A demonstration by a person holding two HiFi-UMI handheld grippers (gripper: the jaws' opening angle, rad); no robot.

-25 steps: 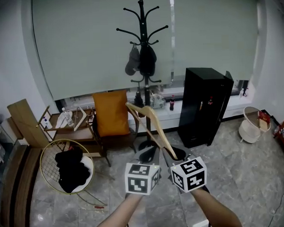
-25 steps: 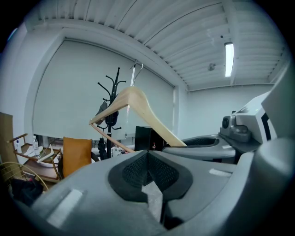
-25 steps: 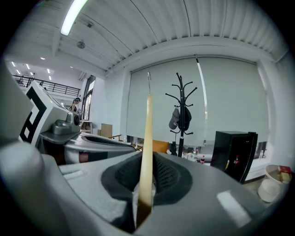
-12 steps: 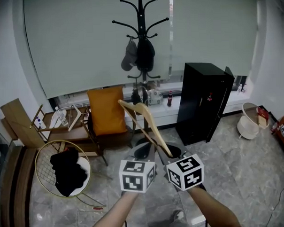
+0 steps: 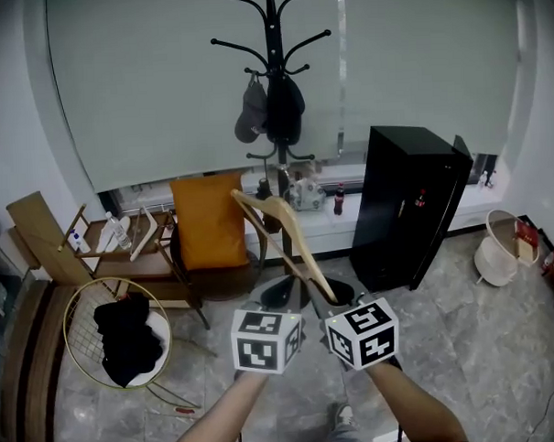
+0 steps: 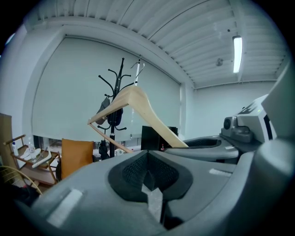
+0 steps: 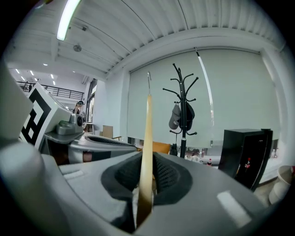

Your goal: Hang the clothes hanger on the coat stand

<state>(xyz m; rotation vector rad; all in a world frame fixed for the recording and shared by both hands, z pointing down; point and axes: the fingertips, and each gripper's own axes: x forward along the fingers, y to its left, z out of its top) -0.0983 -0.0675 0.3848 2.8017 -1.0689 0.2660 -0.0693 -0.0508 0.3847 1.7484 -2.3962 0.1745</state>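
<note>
Before coat stand (image 5: 273, 87), right claw (image 7: 145, 183) grips hanger (image 5: 297, 251).

Window: pale roller blind (image 5: 161, 83), fully down
Floor: grey marble tiles (image 5: 466, 345)
Furniture: orange-backed chair (image 5: 206, 220); black cabinet (image 5: 409, 205) to its right
Light: ceiling tube lamp (image 6: 237, 54), lit

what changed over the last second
The coat stand has slid up in the head view, its top now cut off, as if the person stepped closer. The wooden hanger stays clamped in the right claw at the same tilt. The left claw is shut on nothing. Nothing taken or let go.
</note>
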